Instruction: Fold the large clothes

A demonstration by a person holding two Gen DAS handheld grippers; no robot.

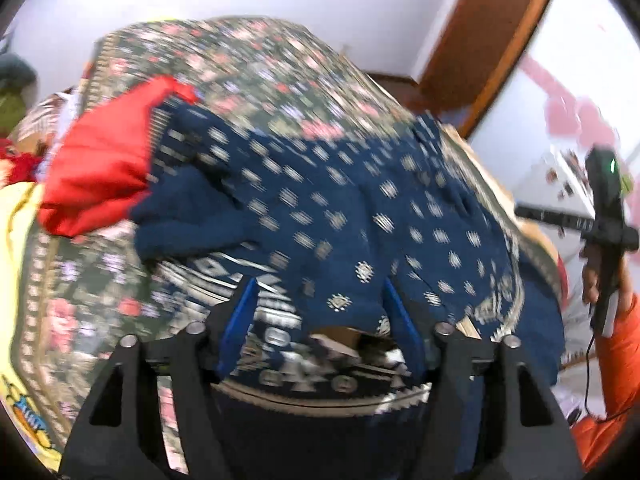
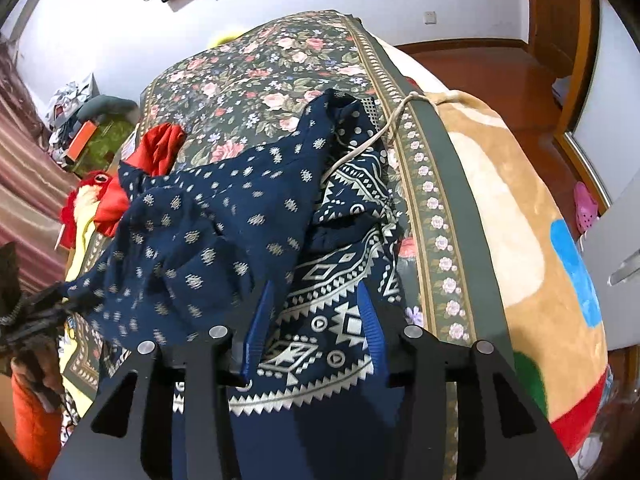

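Left wrist view, blurred: we see the left hand-held gripper with its blue fingers spread apart, the navy patterned garment lying between and beyond them. We cannot tell if the fingers touch the cloth. The garment sprawls across a bed covered by a dark floral bedspread, and a red cloth lies touching the garment's far left end. At the right edge we see the right hand-held gripper, held up off the bed in a hand with an orange sleeve.

Right wrist view, sharp: the right hand-held gripper also has its blue fingers apart, with the garment's white geometric border band under and between them; nothing is pinched. The garment lies crumpled, its dotted part bunched left of the border. A pale cord runs from the garment over the bedspread's edge. The red cloth sits at the garment's far left. A tan blanket lies just beside the bedspread, right.
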